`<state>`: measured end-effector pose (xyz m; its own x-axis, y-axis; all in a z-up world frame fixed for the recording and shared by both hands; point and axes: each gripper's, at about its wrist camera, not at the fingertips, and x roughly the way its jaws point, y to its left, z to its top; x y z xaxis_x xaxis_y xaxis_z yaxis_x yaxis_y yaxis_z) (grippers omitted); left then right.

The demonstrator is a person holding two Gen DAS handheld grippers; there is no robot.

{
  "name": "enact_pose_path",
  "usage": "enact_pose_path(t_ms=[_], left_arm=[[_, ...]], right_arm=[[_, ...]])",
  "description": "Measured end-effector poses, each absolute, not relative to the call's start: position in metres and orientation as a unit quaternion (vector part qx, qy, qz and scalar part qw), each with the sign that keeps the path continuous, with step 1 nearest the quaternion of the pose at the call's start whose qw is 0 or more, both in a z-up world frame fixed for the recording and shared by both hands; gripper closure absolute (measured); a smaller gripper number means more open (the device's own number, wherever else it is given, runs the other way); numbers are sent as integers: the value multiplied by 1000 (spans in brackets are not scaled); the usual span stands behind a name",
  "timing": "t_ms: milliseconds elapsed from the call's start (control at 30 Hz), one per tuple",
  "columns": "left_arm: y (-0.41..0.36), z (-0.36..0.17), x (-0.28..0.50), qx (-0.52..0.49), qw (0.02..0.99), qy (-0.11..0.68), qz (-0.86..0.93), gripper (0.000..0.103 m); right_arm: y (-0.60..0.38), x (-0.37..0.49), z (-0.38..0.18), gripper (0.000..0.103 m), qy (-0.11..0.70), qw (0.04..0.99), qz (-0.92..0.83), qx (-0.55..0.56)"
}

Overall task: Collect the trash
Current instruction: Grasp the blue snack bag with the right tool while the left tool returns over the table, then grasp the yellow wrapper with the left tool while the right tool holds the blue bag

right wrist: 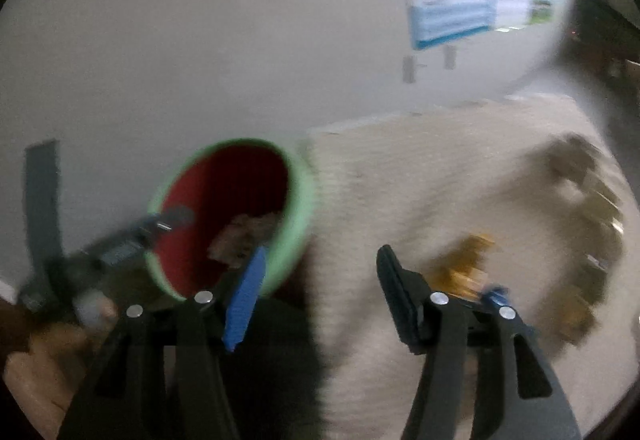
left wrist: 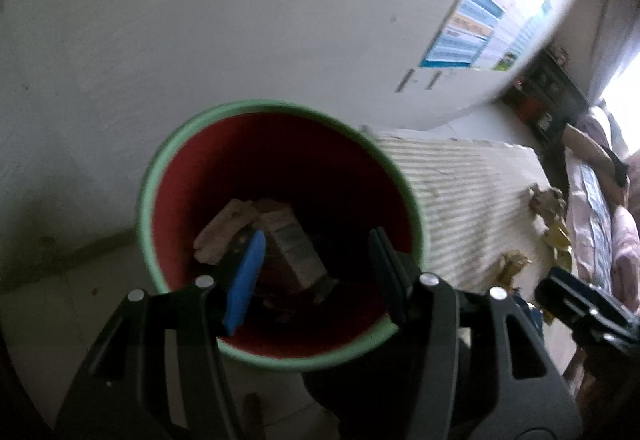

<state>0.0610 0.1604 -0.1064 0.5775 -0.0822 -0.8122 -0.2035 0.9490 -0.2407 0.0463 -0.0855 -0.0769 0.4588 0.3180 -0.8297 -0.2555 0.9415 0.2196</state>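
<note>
Left hand-held gripper (left wrist: 316,244) gapes above round green-rimmed bin (left wrist: 168,143).

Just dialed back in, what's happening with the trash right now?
The left gripper hangs open and empty over the green-rimmed red bin, which already holds crumpled paper and a carton. The right gripper, also open and empty, is over the ribbed mat, near a yellow wrapper. More scraps lie beyond.

- The right wrist picture is smeared, so the brown scraps (right wrist: 580,224) on the mat (right wrist: 400,175) are only blobs.
- The poster (left wrist: 468,31) has words too small to read.
- Junk deep in the bin (left wrist: 280,111) is dark and unclear.
</note>
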Motion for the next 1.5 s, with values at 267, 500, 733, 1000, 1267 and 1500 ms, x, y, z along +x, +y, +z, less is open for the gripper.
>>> enact_pose_path(t_ms=[267, 500, 733, 1000, 1267, 1500], left_arm=[[83, -97, 64, -119, 876, 466, -33, 51], [14, -102, 65, -102, 859, 493, -92, 50], [-25, -114, 70, -65, 851, 509, -107, 50], [-42, -118, 71, -47, 847, 516, -119, 50], [-62, -130, 84, -32, 844, 518, -135, 50], [-87, -149, 103, -22, 837, 528, -143, 50]], right_arm=[[-233, 29, -111, 46, 512, 854, -6, 90], [-300, 25, -139, 46, 533, 831, -58, 151], [-264, 6, -123, 43, 522, 842, 33, 132], [-237, -4, -162, 62, 572, 807, 88, 121], [-250, -32, -134, 68, 532, 831, 71, 147], [-264, -61, -128, 67, 519, 839, 28, 163]])
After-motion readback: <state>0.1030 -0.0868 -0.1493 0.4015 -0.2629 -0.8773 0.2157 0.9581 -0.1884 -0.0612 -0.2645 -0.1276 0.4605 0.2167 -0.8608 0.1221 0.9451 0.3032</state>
